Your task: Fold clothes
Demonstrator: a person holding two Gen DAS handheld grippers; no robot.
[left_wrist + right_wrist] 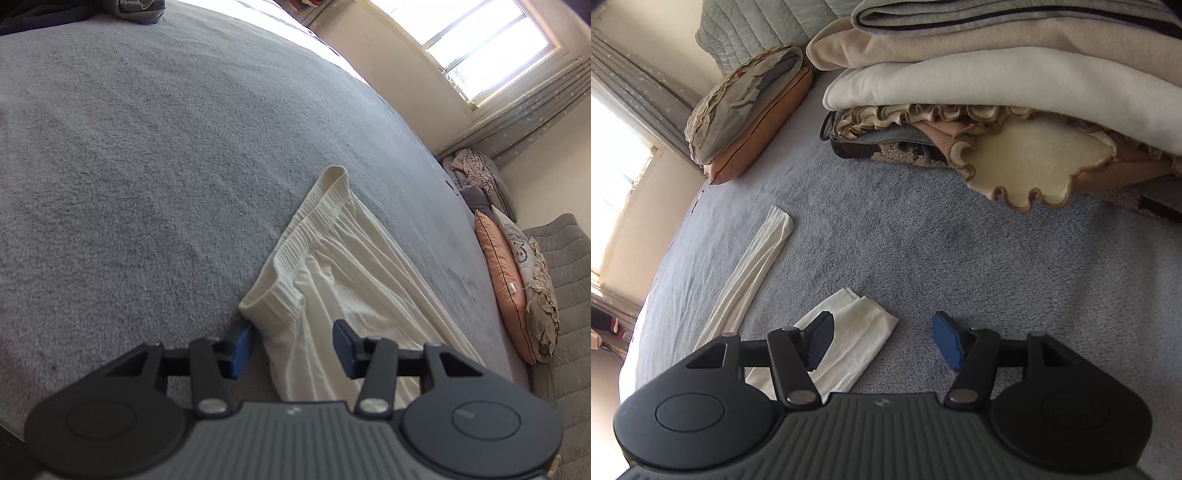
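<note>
While both hand-held grippers [291, 345] [882, 339] gape apart, white trousers [332, 280] lie just beneath them.

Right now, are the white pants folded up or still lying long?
Still lying long. The white pants lie stretched on the grey blanket, waistband at one end, leg ends at the other, unstacked. Both tongs are open.

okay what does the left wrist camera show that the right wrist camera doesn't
Only the left wrist view shows the white pants' ribbed waistband, with the open left gripper at its corner, and the window pane. Only the right wrist view shows both pant legs' hems, the open right gripper over the nearer leg, and the stack of folded blankets. Both show the grey bed cover, the white pants and the orange pillow.
</note>
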